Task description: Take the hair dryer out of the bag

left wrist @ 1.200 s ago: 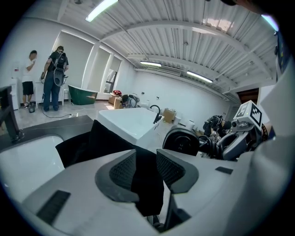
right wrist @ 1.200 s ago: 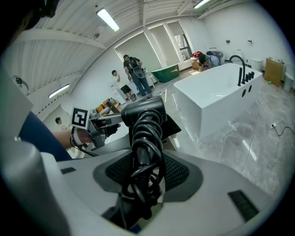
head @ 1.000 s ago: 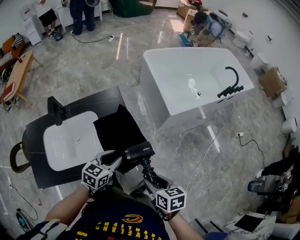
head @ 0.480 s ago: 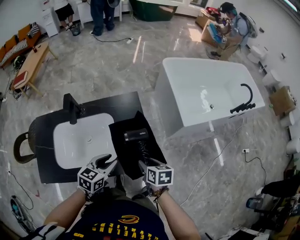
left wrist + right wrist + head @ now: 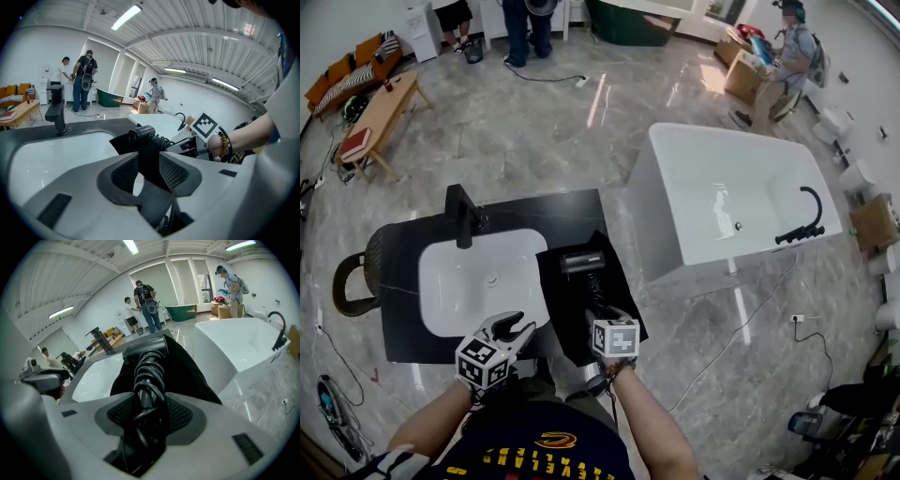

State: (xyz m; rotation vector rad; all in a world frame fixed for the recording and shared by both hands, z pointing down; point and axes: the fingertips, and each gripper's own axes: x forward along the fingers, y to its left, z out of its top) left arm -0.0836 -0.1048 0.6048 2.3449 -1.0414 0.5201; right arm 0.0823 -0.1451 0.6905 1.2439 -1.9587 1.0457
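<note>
The black hair dryer (image 5: 581,263) has its cord wound round the handle, and my right gripper (image 5: 598,315) is shut on that handle. Its head points left, low over the flat black bag (image 5: 567,319) on the dark counter. In the right gripper view the dryer (image 5: 145,350) stands up between the pads of my right gripper (image 5: 149,413), with the bag (image 5: 192,369) behind it. My left gripper (image 5: 514,328) is open with nothing in it, at the counter's near edge and left of the bag. In the left gripper view the dryer (image 5: 140,136) shows beyond the left gripper (image 5: 149,174).
A white sink (image 5: 450,291) with a black faucet (image 5: 461,214) is set in the counter (image 5: 403,328), left of the bag. A white bathtub (image 5: 731,202) stands to the right on the marble floor. A dark round basket (image 5: 352,281) sits at the counter's left end. People stand far off.
My right gripper has carried the hair dryer away from me and lower, out over the bag. My left gripper has drawn apart from the dryer and bag, still open.
</note>
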